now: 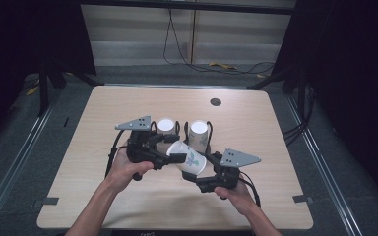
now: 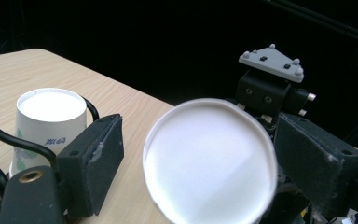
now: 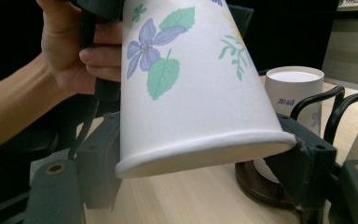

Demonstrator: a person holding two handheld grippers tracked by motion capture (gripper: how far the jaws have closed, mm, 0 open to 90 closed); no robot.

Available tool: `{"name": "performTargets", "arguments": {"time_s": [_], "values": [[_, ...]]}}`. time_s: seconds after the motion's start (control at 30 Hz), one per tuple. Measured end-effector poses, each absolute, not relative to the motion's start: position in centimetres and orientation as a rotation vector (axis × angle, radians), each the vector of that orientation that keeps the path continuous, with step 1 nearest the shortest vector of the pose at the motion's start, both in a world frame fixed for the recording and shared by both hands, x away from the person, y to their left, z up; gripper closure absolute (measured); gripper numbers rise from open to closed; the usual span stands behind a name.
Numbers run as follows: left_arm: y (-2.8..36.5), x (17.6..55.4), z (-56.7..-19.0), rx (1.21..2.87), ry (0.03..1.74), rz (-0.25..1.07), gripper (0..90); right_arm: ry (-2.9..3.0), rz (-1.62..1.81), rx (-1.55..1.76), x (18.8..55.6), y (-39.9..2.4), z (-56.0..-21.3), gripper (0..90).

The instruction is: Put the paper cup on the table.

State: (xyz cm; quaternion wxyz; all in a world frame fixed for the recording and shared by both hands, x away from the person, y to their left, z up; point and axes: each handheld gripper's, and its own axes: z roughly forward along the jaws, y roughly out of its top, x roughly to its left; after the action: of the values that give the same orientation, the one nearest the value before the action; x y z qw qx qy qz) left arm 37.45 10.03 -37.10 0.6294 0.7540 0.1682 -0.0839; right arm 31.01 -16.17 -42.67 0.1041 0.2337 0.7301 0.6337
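We see the right gripper [image 3: 200,163] pinching the rolled rim end of a tilted paper cup [image 3: 191,88], its black foam-faced pads pressed on both sides. The left gripper [image 2: 191,154] stands spread around the cup's flat white base, pads apart from it. The cup hangs over the table [image 1: 128,103] between both grippers, lying nearly level. It is smooth, tapered white paper printed with a purple flower and green leaves. Behind stand two upturned cups of the same kind, the left one [image 1: 166,126] and the right one [image 1: 198,135]; small blue writing on them is too blurred to read. The tabletop is pale wood grain.
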Motion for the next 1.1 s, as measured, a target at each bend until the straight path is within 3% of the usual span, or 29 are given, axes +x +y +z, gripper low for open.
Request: {"name": "performTargets", "arguments": {"time_s": [0.37, 1.1], "values": [[11.3, 37.6, -36.8, 1.782, 0.403, -0.122, 16.4, 2.227, 1.77, 0.676, 31.2, -16.6, -42.4, 27.2], [11.8, 37.2, -37.2, 1.9, 0.365, -0.11, 16.1, 2.408, 1.568, 0.636, 31.7, -17.3, -41.8, 29.8]]}}
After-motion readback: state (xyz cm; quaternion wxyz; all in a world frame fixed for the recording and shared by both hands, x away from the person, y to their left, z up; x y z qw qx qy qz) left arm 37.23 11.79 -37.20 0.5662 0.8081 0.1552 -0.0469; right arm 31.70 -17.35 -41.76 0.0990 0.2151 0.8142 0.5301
